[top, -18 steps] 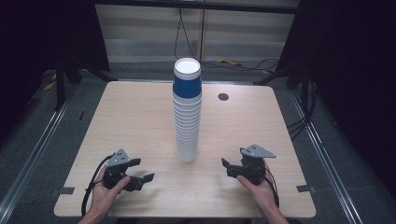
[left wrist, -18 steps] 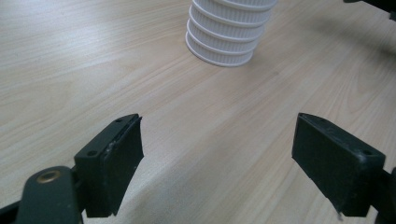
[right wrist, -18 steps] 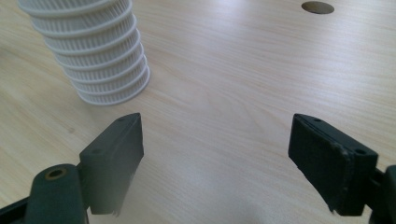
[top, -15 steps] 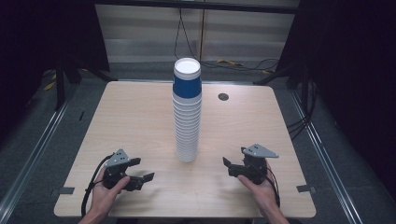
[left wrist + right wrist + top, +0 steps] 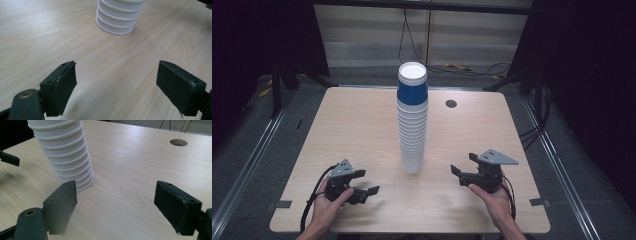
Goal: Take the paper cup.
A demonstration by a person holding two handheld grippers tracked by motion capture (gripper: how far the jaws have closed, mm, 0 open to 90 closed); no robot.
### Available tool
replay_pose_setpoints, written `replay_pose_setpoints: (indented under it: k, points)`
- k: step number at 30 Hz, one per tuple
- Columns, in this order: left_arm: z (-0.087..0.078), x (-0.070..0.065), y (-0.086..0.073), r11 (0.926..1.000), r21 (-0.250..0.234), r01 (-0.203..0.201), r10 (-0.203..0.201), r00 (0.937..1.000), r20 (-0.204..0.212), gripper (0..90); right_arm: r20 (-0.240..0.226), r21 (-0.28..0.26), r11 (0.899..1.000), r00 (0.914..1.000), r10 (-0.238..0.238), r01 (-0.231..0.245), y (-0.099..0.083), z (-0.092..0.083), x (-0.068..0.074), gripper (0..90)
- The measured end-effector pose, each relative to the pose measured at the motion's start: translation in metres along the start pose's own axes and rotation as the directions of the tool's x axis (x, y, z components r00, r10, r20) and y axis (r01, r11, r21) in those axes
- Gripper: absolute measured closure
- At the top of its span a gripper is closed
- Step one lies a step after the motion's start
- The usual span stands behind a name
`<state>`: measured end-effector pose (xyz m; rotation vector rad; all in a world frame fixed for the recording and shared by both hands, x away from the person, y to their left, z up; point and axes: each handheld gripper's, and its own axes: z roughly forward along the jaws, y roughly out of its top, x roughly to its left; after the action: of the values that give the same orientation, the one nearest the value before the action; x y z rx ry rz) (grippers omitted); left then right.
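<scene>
A tall stack of ribbed white paper cups [image 5: 412,125] with a blue band near its top stands upright in the middle of the pale wooden counter [image 5: 357,125], its long axis straight up, rims down on the wood and the white base of the top cup facing the ceiling. In the left gripper view the lowest ribbed rims [image 5: 117,18] sit flat on the grain, straight ahead of the fingers and well clear of them. In the right gripper view the stack [image 5: 65,152] rises off to the left, its bottom rim just beyond the left finger [image 5: 61,206] in the picture, nothing touching.

The left gripper [image 5: 362,192] rests low at the near left of the counter, held in a hand [image 5: 326,210], fingers spread apart with only bare wood between them. The right gripper [image 5: 460,170] sits at the near right, in the other hand [image 5: 494,200], a grey three-cornered plate [image 5: 497,157] on top, and its fingers stand apart too, holding nothing. Both point inward toward the stack, one on either side, each well apart from it.

A small round dark hole [image 5: 451,104] lies in the counter at the far right, behind the stack. A black cable [image 5: 309,210] trails from the left gripper off the near edge. The stretch of counter between each gripper and the cups is open wood.
</scene>
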<state>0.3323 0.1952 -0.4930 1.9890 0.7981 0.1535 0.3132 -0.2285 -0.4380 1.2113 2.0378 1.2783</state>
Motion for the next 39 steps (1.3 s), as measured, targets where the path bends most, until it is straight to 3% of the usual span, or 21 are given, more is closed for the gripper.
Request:
replay_pose_setpoints:
  k: [3,4,6,7,8,10,11,13,18,22,39]
  points:
    - [0.000,-0.001,0.000,1.0000,0.000,-0.001,0.001,1.0000,0.006,16.3,-0.027,0.014,1.000,0.9996,0.000,0.000,0.011,-0.006,-0.004,18.8]
    - [-0.001,-0.001,-0.001,0.9999,-0.005,0.017,-0.016,0.9993,0.033,16.3,-0.038,0.011,1.000,0.9992,0.012,-0.011,0.013,-0.007,-0.006,18.9]
    - [-0.002,-0.001,-0.002,0.9994,-0.011,0.032,-0.031,0.9984,0.047,16.3,-0.048,0.009,1.000,0.9987,0.018,-0.017,0.017,-0.008,-0.007,18.9]
    - [-0.004,-0.002,-0.002,0.9997,-0.015,0.021,-0.021,0.9990,0.039,16.4,-0.057,0.012,1.000,0.9984,0.004,-0.004,0.023,-0.010,-0.007,18.9]
    - [-0.006,-0.003,-0.002,0.9996,-0.025,0.013,-0.012,0.9995,0.031,16.4,-0.079,-0.007,1.000,0.9969,-0.009,0.009,0.033,-0.013,-0.005,18.9]
    - [-0.005,-0.001,-0.001,0.9995,-0.028,0.015,-0.014,0.9992,0.036,16.3,-0.089,-0.015,1.000,0.9958,-0.019,0.018,0.038,-0.014,-0.004,18.8]
    - [-0.005,-0.001,-0.001,0.9997,-0.024,0.011,-0.010,0.9994,0.033,16.3,-0.093,-0.054,0.998,0.9953,-0.028,0.023,0.050,-0.016,-0.002,19.2]
    - [-0.002,0.001,-0.001,0.9999,-0.013,0.006,-0.006,0.9994,0.035,16.3,-0.113,-0.063,0.998,0.9935,-0.013,0.006,0.060,-0.013,0.000,19.4]
    - [-0.004,0.000,-0.001,0.9999,-0.004,-0.014,0.014,0.9998,0.016,16.3,-0.154,-0.103,0.995,0.9879,-0.021,0.005,0.078,-0.007,0.006,22.0]
    - [-0.004,0.001,-0.001,1.0000,-0.006,-0.001,0.001,0.9998,0.021,16.3,-0.161,-0.135,0.991,0.9866,-0.026,0.004,0.088,-0.009,0.010,22.0]
    - [-0.001,0.004,-0.001,0.9999,-0.001,0.015,-0.015,0.9996,0.026,16.2,-0.270,-0.214,0.974,0.9543,-0.128,0.070,0.151,-0.018,0.030,20.8]
